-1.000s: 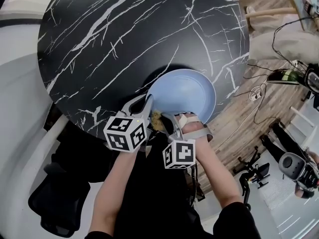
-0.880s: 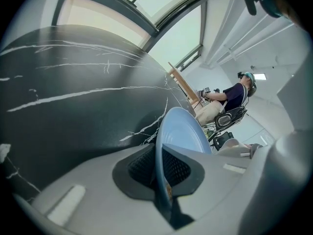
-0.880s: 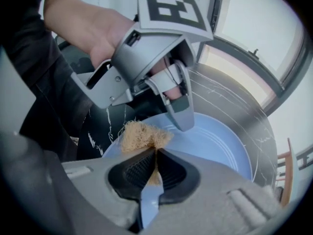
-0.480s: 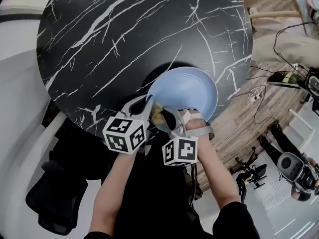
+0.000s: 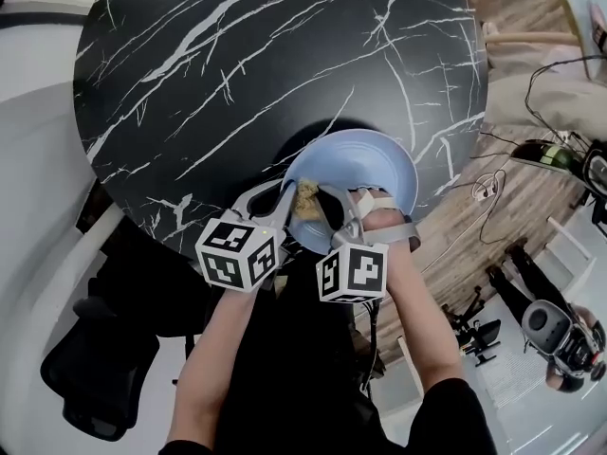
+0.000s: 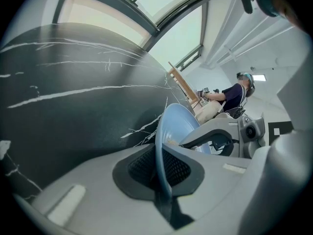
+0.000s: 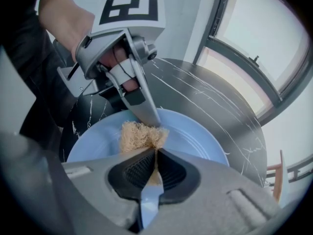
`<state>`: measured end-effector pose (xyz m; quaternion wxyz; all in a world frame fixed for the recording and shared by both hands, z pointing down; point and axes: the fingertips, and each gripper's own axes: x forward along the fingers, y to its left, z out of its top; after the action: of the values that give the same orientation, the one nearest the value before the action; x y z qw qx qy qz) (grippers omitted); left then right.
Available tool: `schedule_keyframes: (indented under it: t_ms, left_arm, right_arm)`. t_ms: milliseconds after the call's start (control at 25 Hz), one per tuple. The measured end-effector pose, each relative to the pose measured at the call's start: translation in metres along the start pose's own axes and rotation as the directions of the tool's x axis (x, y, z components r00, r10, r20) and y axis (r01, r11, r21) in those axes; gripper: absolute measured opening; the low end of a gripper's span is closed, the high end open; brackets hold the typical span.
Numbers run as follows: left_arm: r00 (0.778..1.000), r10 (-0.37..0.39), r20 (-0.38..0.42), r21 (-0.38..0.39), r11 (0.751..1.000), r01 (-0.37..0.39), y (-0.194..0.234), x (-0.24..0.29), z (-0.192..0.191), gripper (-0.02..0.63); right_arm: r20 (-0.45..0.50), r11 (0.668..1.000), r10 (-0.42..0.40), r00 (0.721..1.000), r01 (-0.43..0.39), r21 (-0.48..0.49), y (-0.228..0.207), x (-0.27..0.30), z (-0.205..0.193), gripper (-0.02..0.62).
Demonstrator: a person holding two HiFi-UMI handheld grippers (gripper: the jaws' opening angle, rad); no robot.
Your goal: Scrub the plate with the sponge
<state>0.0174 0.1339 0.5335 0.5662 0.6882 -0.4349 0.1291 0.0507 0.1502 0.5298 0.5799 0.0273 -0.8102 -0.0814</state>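
The left tongs (image 6: 161,169) are clamping nearly shut on the rim of the blue plate (image 6: 180,124), which is running edge-on between the two dark ribbed pads. The right tongs (image 7: 155,166) are closing tight on a tan, fibrous sponge (image 7: 139,135), with its tuft sticking out past the tips and pressing on the near part of the plate's face. In the right gripper view, the left tongs are reaching in from the upper left and their tip is lying just beside the sponge. In the head view, the plate is sitting just right of the frame's centre, at the lower right edge of the round black marble-veined desk (image 5: 237,74). A wooden floor (image 5: 455,221) is showing to the right, and a black chair (image 5: 95,368) at the lower left
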Motion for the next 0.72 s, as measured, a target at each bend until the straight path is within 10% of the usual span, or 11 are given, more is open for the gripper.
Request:
schedule_keyframes:
  t_ms: [720]
  left_arm:
    - [1.000, -0.010, -0.008, -0.015, 1.000, 0.010, 0.001, 0.000, 0.000, 0.017]
  right_arm:
    - [-0.120, 0.943, -0.218, 0.969, 0.241, 0.232, -0.095, -0.004, -0.063, 0.020]
